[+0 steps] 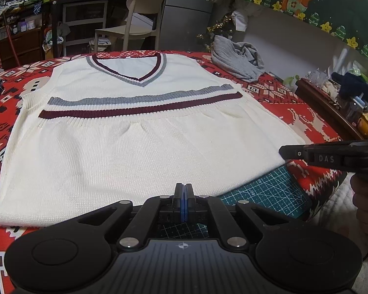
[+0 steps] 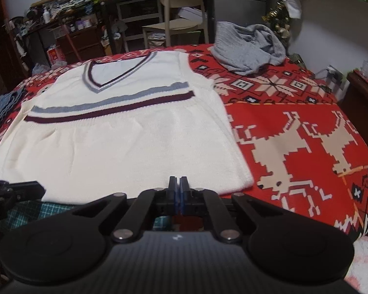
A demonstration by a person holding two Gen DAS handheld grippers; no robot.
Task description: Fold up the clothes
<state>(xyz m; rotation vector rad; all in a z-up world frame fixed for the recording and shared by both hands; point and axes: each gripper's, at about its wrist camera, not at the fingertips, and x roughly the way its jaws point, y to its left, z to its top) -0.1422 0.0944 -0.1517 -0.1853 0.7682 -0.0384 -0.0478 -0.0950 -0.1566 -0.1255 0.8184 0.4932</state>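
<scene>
A: Cream knit vest (image 1: 139, 152) lies flat mid-frame on the red patterned tablecloth (image 2: 294, 132), V-neck toward the top, near hem at the green cutting mat (image 1: 269, 191).

B: Grippers?

A: Left gripper (image 1: 183, 191) has its jaws together at the near hem; pinching fabric or not, can't tell. Right gripper (image 2: 177, 183) likewise closed at the hem, near the vest's lower right corner.

B: Else?

A: Grey garment (image 2: 247, 46) bunched upper right, well apart.

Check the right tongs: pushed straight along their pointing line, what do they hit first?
Most likely the white knit vest: the shut right tongs sit at its near hem, aimed down across it. Whether they already pinch the hem is unclear.
</scene>
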